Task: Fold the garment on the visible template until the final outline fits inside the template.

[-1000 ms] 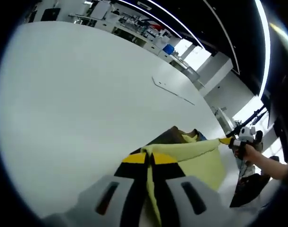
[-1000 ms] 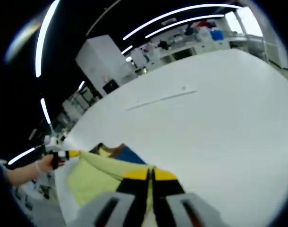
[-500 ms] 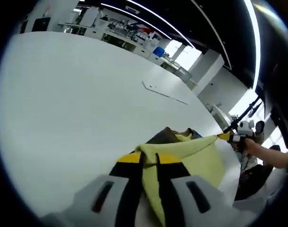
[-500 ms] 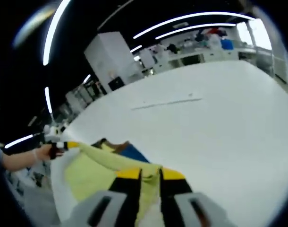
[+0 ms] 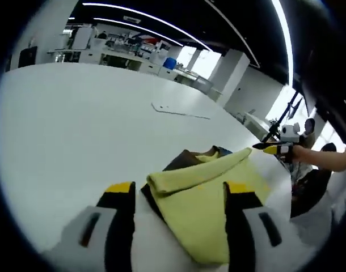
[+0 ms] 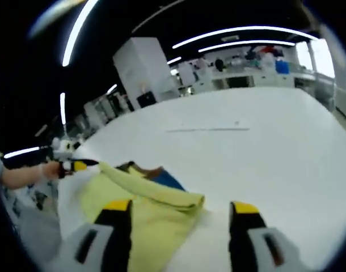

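— Both grippers have let go since a second ago: then each pair of jaws was pinched together on the folded yellow edge, now each stands spread with cloth lying loose between.

— Where is the garment?

— On the white table [image 5: 76, 124]. In the left gripper view the yellow garment [image 5: 207, 198] lies between the parted jaws of the left gripper [image 5: 181, 190], its rolled fold running toward 2 o'clock. In the right gripper view the garment [image 6: 136, 209] sits at 7 o'clock, and the right gripper [image 6: 181, 208] is spread wide with the fold's end between its jaws.

— Anything hard to read?

— A brown and blue layer [image 5: 187, 158] peeks out behind the fold; whether it belongs to the same garment cannot be told. The template line [image 5: 178, 111] is only a thin mark far up the table, well apart from the cloth. The garment's near edge is cut off at the bottom of both views.

— And the other gripper?

— At 3 o'clock in the left gripper view, it is small and blurred.
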A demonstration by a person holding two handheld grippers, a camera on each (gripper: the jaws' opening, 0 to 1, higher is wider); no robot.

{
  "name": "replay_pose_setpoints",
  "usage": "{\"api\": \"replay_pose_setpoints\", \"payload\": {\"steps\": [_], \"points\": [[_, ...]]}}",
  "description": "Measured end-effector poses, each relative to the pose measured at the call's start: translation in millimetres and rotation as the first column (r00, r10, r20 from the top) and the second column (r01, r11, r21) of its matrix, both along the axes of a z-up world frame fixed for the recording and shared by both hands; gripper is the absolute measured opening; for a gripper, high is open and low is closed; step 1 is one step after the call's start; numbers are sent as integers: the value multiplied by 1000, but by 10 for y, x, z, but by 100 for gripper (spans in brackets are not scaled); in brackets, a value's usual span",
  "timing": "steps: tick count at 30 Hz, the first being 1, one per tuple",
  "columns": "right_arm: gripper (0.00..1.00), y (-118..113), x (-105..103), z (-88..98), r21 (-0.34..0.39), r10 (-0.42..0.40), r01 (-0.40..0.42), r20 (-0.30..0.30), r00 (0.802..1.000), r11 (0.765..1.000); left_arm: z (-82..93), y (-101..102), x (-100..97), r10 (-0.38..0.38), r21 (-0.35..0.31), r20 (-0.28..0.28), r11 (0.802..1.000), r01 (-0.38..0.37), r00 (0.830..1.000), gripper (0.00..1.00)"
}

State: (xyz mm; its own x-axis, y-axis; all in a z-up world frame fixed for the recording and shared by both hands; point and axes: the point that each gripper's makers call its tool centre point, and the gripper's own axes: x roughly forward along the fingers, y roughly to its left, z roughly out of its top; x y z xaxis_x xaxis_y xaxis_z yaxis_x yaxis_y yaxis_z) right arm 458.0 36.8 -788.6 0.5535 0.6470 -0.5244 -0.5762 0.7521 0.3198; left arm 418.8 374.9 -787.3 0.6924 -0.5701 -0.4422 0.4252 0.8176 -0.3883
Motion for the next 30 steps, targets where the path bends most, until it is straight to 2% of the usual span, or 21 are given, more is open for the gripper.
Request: {"api": "replay_pose_setpoints", "payload": {"steps": [2, 4, 5, 9, 15, 18, 24, 30], "points": [[86, 40, -49, -16, -19, 32, -32, 13, 999, 999, 26, -75, -60, -31, 7, 9, 1000, 31, 999, 90], [97, 71, -108, -31, -39, 43, -43, 17, 999, 998, 67, -118, -92, -60, 8, 33, 998, 59, 998, 99], [99, 90, -135, -40, -42, 52, -51, 18, 998, 998, 78, -125, -113, -66, 5, 32, 998, 66, 997, 98], [99, 161, -249, -33, -33, 91, -90, 19, 996, 995, 95, -185, -181, -100, 3, 32, 995, 100, 994, 99], [99, 213, -294, -20, -29, 119, -119, 16, 993, 993, 84, -305, -306, -155, 5, 19, 988, 155, 988, 99], [99, 236, -340, -48, -42, 124, -123, 11, 992, 991, 35, -347, -339, -171, 2, 4, 985, 171, 985, 99], [99, 387, -482, -37, -10, 169, -169, -5, 986, 986, -41, -537, -489, -223, -14, -25, 975, 222, 975, 99], [99, 496, -491, -126, 3, 196, -196, -19, 980, 981, -143, -580, -460, -226, -5, -43, 974, 226, 973, 99]]}}
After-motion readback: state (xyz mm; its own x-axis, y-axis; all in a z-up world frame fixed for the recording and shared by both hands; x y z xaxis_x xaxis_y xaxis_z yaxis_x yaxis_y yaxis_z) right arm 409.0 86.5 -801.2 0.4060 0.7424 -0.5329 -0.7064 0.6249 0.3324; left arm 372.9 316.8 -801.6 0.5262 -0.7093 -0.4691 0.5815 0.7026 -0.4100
